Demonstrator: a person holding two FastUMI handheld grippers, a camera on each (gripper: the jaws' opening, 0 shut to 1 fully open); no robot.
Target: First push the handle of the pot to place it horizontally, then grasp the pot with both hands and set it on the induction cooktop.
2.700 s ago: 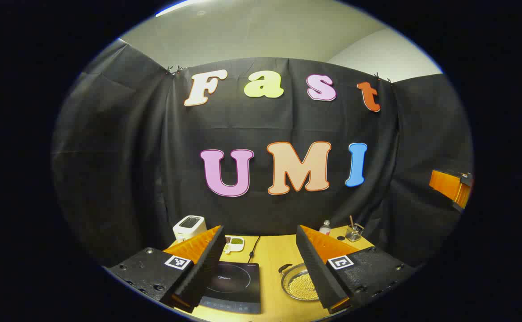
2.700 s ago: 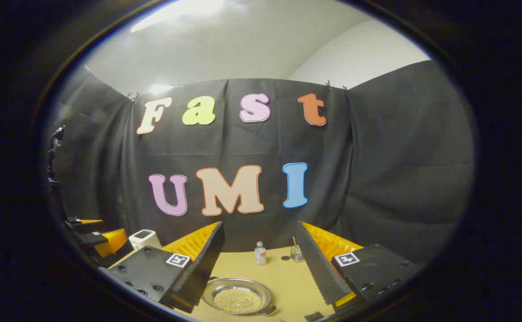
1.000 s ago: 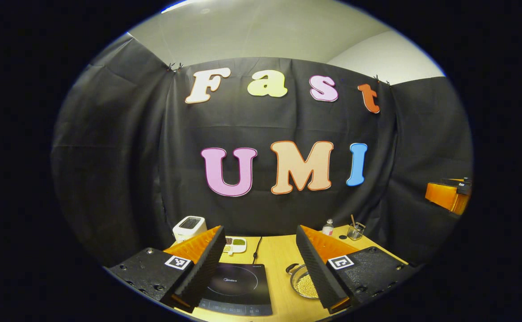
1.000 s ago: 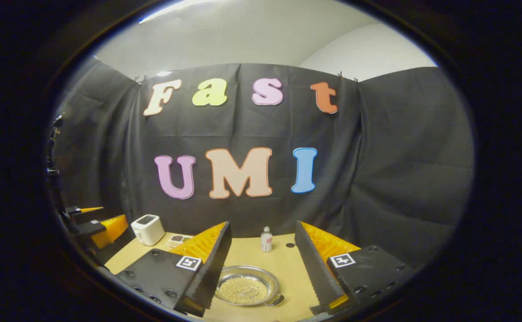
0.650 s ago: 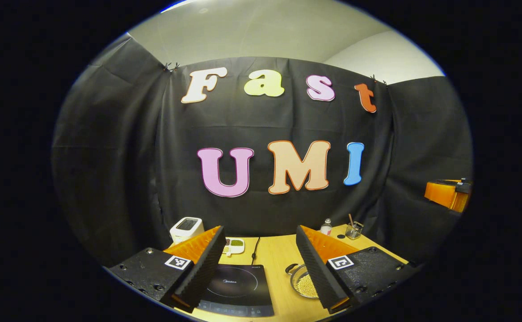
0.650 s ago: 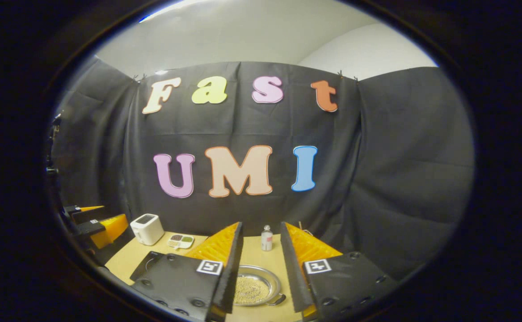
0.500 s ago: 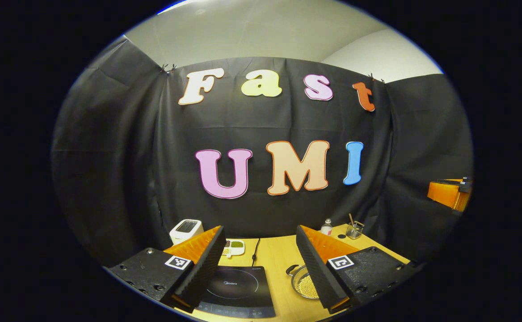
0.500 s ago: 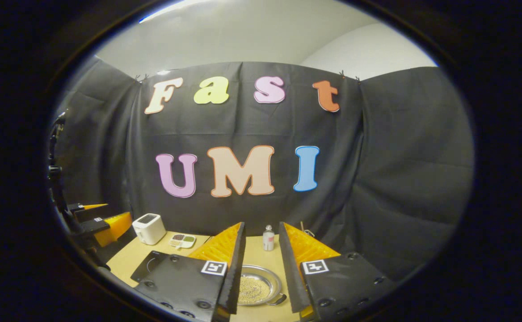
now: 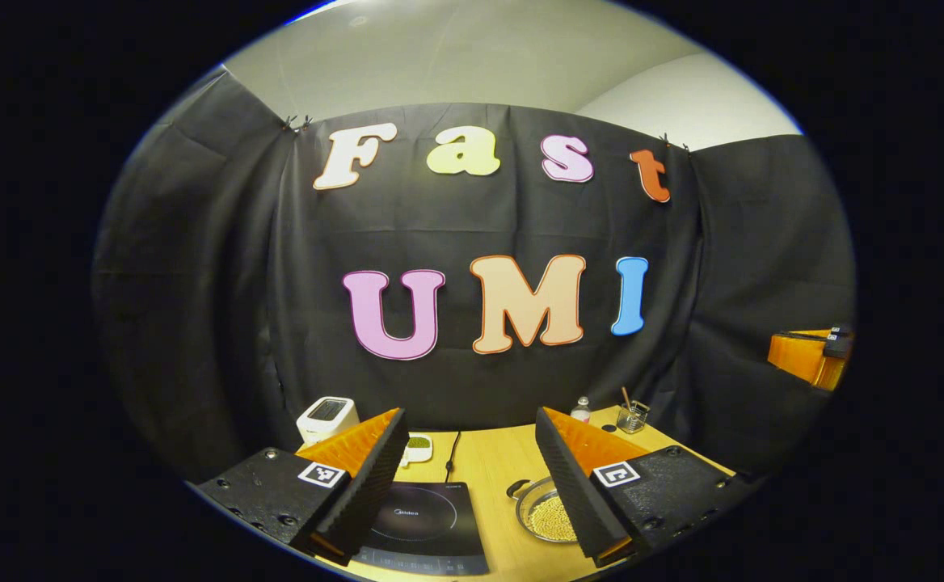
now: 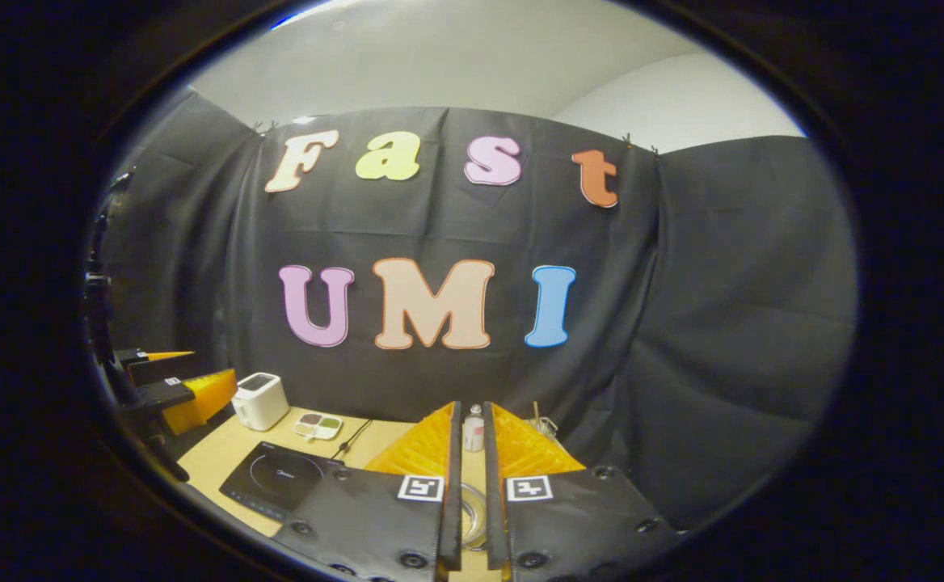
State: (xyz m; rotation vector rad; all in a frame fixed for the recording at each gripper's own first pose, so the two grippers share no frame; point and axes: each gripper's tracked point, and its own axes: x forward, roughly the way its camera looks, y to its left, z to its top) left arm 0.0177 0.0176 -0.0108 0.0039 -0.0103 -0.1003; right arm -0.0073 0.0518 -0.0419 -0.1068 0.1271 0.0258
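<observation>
In the left gripper view, the left tongs (image 9: 472,453) stand spread wide and empty above the wooden desk (image 9: 492,465). Between their fingers, at about 6 o'clock, lies the black induction cooktop (image 9: 427,521). The pot (image 9: 538,511), a shallow metal pan of pale beads, sits on the desk just beside the cooktop at its 3 o'clock, partly hidden by a finger; one small dark handle (image 9: 516,488) shows at the pot's 10 o'clock. A white toaster (image 9: 325,416) stands at the back at 7 o'clock, a small bottle (image 9: 581,409) and a glass jar (image 9: 630,418) at 5 o'clock.

In the right gripper view, the right tongs (image 10: 472,453) are pressed almost together, holding nothing, with a narrow slit through which a sliver of the pot (image 10: 472,513) shows below. The cooktop (image 10: 274,477) lies at 7 o'clock, and the left tongs (image 10: 177,388) hang at 8 o'clock.
</observation>
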